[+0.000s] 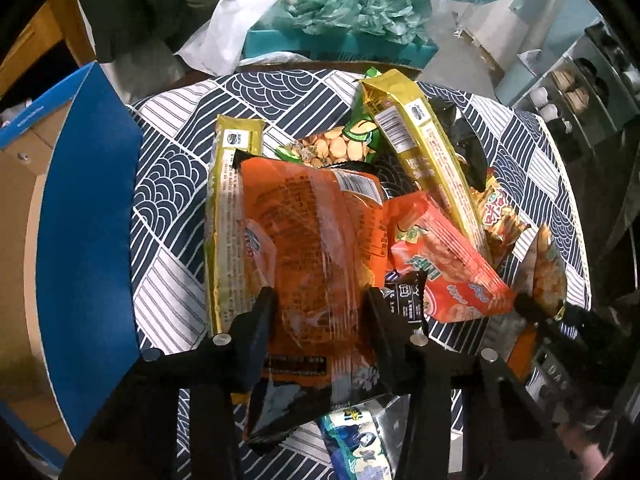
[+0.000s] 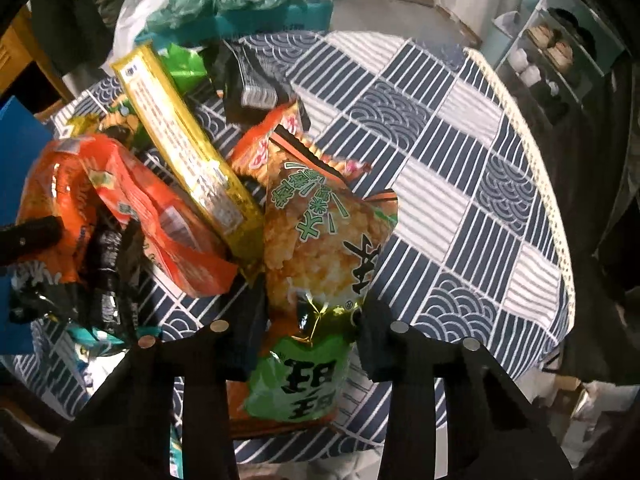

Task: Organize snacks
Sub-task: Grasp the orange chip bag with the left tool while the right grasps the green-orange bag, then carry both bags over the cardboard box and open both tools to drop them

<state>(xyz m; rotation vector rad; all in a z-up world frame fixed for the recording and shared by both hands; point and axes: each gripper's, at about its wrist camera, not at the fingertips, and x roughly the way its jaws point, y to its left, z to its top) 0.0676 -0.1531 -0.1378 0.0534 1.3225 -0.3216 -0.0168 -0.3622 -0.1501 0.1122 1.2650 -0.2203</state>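
Observation:
A heap of snack packets lies on the round table with a blue-and-white patterned cloth point(image 1: 168, 184). My left gripper point(image 1: 320, 304) is shut on a large orange crinkly packet point(image 1: 316, 236) and holds it over the heap. My right gripper point(image 2: 316, 308) is shut on a green-and-orange rice cracker bag point(image 2: 320, 240), which stands upright between its fingers. That bag also shows at the right edge of the left wrist view point(image 1: 548, 276). Long gold packets point(image 1: 424, 152) point(image 2: 188, 136), a red-orange shrimp snack packet point(image 1: 444, 264) and a green bean snack bag point(image 1: 340, 144) lie in the heap.
A blue-flapped cardboard box point(image 1: 84, 248) stands left of the table. A teal box with crumpled bags point(image 1: 348, 36) sits beyond the far edge. A shoe rack point(image 2: 560, 60) stands at the right. The right half of the tablecloth point(image 2: 460, 184) is bare of packets.

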